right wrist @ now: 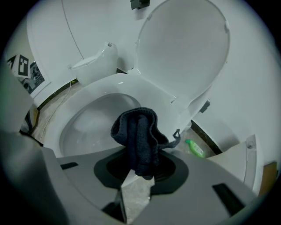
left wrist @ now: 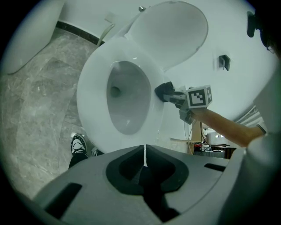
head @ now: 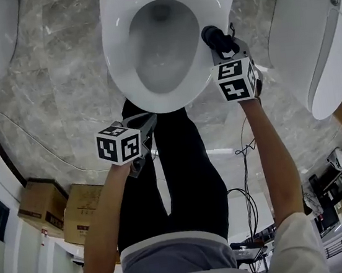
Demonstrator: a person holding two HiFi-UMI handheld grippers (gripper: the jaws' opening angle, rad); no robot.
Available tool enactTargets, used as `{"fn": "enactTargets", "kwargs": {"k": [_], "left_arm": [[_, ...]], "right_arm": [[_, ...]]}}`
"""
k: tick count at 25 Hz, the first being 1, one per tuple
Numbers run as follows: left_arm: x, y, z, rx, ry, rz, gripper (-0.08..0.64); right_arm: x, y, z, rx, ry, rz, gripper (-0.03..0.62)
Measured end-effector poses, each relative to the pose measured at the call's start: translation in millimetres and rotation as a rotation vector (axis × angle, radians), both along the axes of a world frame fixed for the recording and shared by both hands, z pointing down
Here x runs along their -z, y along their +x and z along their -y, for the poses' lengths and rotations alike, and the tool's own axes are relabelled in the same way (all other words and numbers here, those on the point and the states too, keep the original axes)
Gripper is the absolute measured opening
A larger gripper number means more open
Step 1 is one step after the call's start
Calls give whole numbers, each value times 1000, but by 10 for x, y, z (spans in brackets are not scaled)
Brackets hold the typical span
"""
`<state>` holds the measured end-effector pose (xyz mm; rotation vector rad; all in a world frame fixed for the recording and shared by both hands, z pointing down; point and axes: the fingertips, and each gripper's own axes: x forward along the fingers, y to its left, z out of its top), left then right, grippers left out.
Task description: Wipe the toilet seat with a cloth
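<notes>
Dark blue cloth (right wrist: 138, 132) is bunched in the right gripper (right wrist: 139, 173), jaws clamped on it. Cloth presses on the white toilet seat (head: 115, 46), on the rim at the head view's right. Left gripper (left wrist: 145, 151): jaws together, nothing between them, hanging just off the seat's near end. Lid (right wrist: 184, 52) is up. Green bottle (right wrist: 194, 148) lies on the marble floor (head: 68, 65) beside the toilet.
</notes>
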<state>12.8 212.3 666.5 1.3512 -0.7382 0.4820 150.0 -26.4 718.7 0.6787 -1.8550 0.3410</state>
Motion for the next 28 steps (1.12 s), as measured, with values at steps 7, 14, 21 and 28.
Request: {"fn": "enactTargets", "kwargs": {"k": [7, 14, 21, 28], "left_arm": [[-11, -209, 71, -11, 9, 26, 18], [-7, -466, 188, 76, 22, 61, 18], [-4, -518, 170, 90, 8, 50, 18], [87, -652, 263, 114, 82, 106, 18]], "right_arm": [[-32, -118, 361, -153, -40, 44, 101], [-90, -311, 608, -210, -64, 72, 101], [-138, -579, 760, -217, -74, 95, 101], [-213, -896, 843, -269, -114, 125, 101]]}}
